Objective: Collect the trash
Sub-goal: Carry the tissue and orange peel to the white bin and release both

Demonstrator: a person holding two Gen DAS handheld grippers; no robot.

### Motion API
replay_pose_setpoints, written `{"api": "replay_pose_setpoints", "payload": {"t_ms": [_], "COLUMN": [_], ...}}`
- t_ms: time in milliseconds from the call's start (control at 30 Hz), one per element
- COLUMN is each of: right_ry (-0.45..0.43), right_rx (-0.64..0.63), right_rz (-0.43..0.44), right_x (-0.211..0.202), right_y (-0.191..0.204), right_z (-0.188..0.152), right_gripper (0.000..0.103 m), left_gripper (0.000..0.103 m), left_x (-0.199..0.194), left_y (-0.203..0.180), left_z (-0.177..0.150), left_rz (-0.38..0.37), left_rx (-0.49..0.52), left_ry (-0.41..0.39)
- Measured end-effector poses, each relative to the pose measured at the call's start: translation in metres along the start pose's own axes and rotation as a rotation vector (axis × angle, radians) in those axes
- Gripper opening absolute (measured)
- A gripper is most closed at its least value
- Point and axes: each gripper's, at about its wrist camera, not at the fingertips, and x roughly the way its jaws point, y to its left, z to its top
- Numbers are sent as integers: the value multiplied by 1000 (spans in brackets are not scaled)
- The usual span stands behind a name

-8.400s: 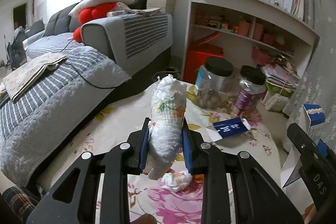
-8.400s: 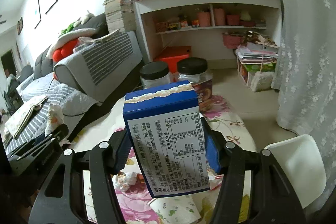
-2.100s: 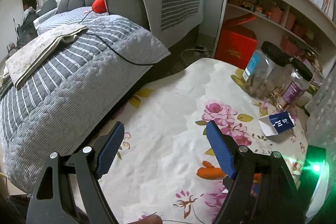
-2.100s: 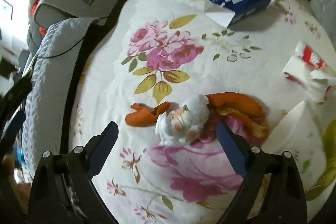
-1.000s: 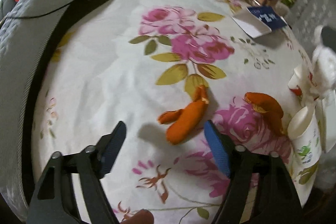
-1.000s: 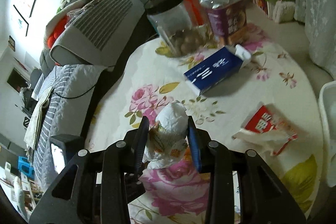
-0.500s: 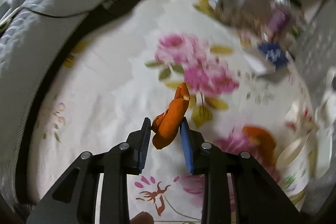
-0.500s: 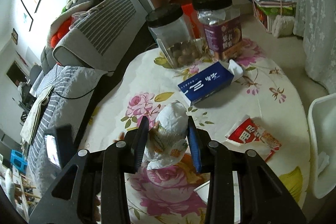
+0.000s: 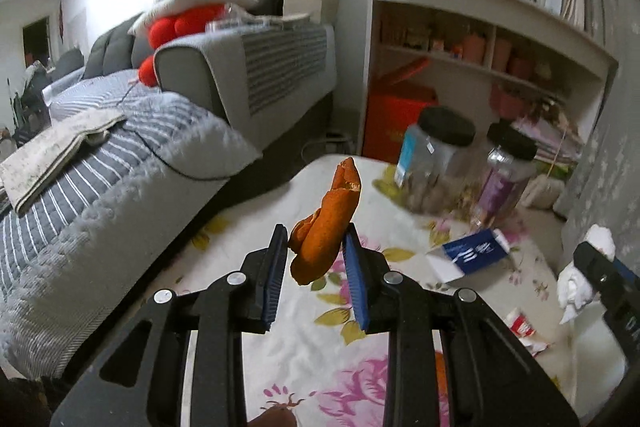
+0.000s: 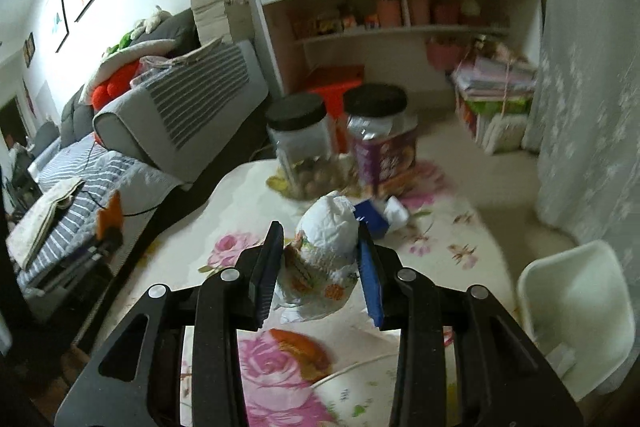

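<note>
My left gripper (image 9: 315, 259) is shut on an orange peel (image 9: 326, 227), held clear above the flowered table (image 9: 248, 255); the peel sticks up past the blue pads. My right gripper (image 10: 318, 257) is shut on a crumpled white wad of printed paper (image 10: 326, 247), also lifted off the table. In the left wrist view the right gripper and its wad (image 9: 576, 279) show at the right edge. In the right wrist view the left gripper with the peel (image 10: 109, 213) shows at the left. Another orange peel (image 10: 302, 345) lies on the cloth under the right gripper. A red-and-white wrapper (image 9: 520, 325) lies near the table's right side.
Two black-lidded jars (image 10: 298, 143) (image 10: 380, 135) stand at the table's far end, with a blue carton (image 9: 468, 253) lying before them. A white bin (image 10: 576, 307) stands right of the table. A grey sofa (image 9: 120, 163) runs along the left; shelves (image 10: 400, 23) fill the back wall.
The left gripper closed on the orange peel that lay on the cloth and lifted it while tilting up toward the room. The right gripper rose a little, still holding the wad.
</note>
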Motion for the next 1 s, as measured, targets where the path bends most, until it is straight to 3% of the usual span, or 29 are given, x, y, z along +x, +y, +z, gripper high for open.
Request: {"api": "replay_pose_setpoints", "payload": {"t_ms": [433,1000], "right_ry": [-97,-125], "right_rx": [-12,36], "right_rz": [-76,-144], "right_x": [-35,-59], "right_y": [-34,-81], "right_z": [5,1], "right_gripper": [35,35], "left_gripper": [29,29], "left_x": [-21,-40], "left_y": [-34,-87], "left_z": [-3,-7], "left_rz": [-39,-143], "left_rx": [5,58], "left_ry": [-30,-24]}}
